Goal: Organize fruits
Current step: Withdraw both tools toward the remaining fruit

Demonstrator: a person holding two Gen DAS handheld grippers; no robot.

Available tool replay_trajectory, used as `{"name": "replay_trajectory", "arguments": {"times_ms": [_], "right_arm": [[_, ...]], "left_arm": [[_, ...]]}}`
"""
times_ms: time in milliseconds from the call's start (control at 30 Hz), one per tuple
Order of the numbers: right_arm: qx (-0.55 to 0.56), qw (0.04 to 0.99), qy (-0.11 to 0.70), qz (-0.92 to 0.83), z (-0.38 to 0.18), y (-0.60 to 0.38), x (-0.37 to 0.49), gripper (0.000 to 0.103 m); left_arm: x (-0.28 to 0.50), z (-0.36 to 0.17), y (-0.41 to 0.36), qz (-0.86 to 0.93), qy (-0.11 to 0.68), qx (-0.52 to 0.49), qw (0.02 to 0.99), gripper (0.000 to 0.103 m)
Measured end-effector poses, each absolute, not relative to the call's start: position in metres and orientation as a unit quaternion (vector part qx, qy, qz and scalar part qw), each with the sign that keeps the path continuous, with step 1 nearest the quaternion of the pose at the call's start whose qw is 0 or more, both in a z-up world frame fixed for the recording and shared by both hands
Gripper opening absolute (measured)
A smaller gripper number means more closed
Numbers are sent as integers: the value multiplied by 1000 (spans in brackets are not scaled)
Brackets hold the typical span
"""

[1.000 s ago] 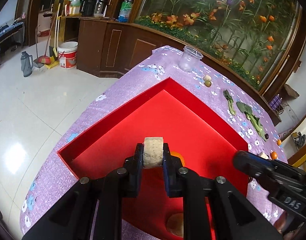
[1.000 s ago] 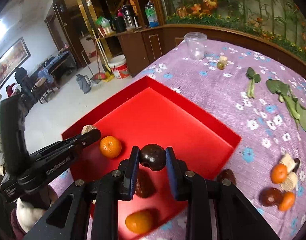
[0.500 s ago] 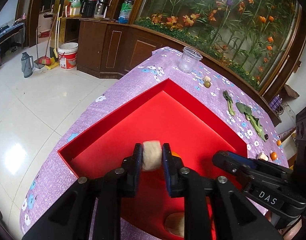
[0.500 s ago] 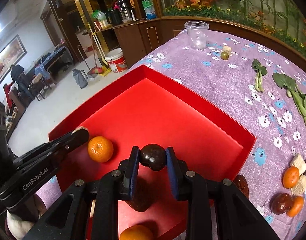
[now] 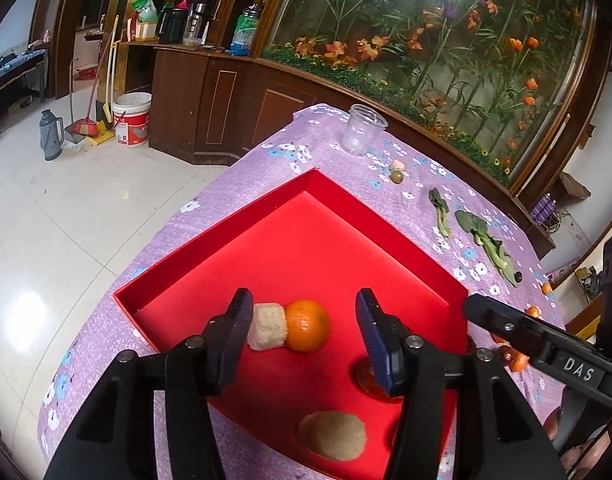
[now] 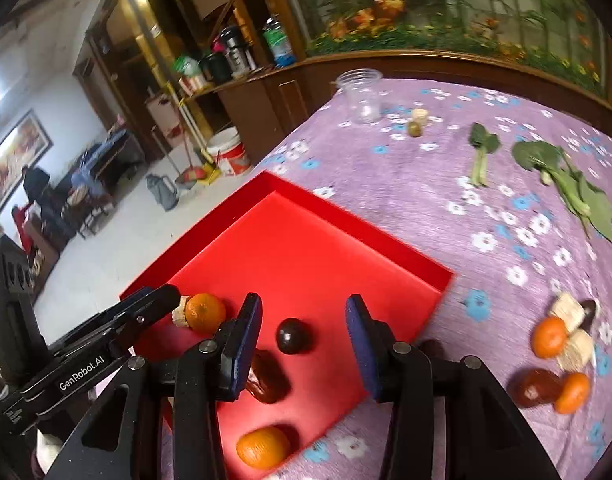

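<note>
Both grippers have just been opening, dropping their fruit into the shallow red cardboard tray [image 5: 390,228].
Left gripper [image 5: 301,320] stands empty over the pale cut fruit chunk [image 5: 267,326]; right gripper [image 6: 303,328] empty above the dark round plum [image 6: 293,335]. Release step; next, likely fetching loose fruit far right.

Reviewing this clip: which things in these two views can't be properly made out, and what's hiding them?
- Left wrist view: brown fruit in the red tray, half hidden behind a finger of the left tongs.
- Right wrist view: pale chunk mostly hidden by the orange and the left tongs.
- Right wrist view: dark date-like fruit partly behind a finger of the right tongs; kind unclear.
</note>
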State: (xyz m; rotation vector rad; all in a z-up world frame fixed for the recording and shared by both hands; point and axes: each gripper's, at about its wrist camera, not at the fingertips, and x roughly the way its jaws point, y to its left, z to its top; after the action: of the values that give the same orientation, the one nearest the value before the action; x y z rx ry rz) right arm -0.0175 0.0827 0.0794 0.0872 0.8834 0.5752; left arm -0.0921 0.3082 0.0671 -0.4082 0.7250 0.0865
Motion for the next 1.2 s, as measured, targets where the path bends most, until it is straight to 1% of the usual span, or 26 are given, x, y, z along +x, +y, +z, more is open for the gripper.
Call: {"name": "replay_trajectory", "arguments": {"times_ms": [67, 167, 367, 567, 700, 800, 933, 1000, 1200], "right_arm": [[49, 868, 415, 267, 84, 66, -23, 48], [59, 879, 404, 247, 90, 33, -31, 51], [93, 900, 389, 175, 93, -56, -45, 54], [129, 896, 404, 132, 73, -119, -53, 54], [126, 891, 411, 143, 60, -125, -55, 54], [100, 891, 410, 166, 55, -115, -54, 54], [55, 892, 409, 186, 49, -98, -48, 54], [38, 893, 414, 173, 43, -95, -42, 51], [31, 889, 428, 161, 28, -95, -28, 49]], "left_arm": [[-95, 72, 304, 39, 349, -193, 916, 56], [-100, 80, 298, 37, 342, -189, 920, 60], [-102, 91, 269, 17, 344, -172, 923, 60], [-96, 93, 219, -28, 358, -139, 923, 61], [-89, 92, 183, -52, 372, -107, 920, 61], [-87, 90, 163, -65, 382, -92, 917, 62], [-84, 85, 151, -70, 391, -84, 914, 62], [-83, 85, 149, -68, 393, -81, 913, 62], [-76, 79, 141, -70, 403, -75, 909, 62]]}}
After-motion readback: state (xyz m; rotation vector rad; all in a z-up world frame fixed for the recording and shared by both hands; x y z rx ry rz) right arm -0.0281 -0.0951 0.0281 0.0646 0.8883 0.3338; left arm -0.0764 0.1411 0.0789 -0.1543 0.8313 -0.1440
